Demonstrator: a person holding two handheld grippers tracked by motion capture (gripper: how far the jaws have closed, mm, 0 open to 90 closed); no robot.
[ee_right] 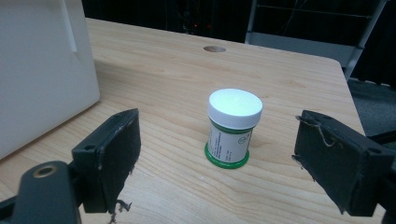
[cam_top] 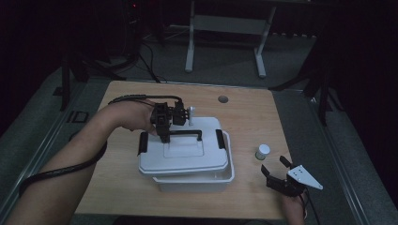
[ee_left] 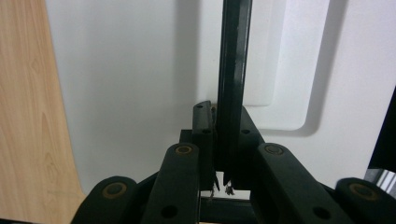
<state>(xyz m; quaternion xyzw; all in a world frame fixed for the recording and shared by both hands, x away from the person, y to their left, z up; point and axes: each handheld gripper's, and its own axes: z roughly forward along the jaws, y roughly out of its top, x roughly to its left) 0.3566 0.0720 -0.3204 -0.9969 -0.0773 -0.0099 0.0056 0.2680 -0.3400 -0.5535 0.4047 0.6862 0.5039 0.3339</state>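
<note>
High view: left gripper clamped on the black handle of the white lid, lid sitting askew over the white bin mid-table. Left gripper view: jaws pinch the handle bar. Right gripper view: right gripper jaws wide apart, small jar ahead, untouched, near the table's right edge.

wooden table, grey metal stand

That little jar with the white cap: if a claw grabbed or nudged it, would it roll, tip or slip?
The jar stands upright on a flat base, so a nudge would probably slide it, not roll it. It looks squat, so it is unlikely to tip. Its smooth round wall may slip in the open right claw.
</note>
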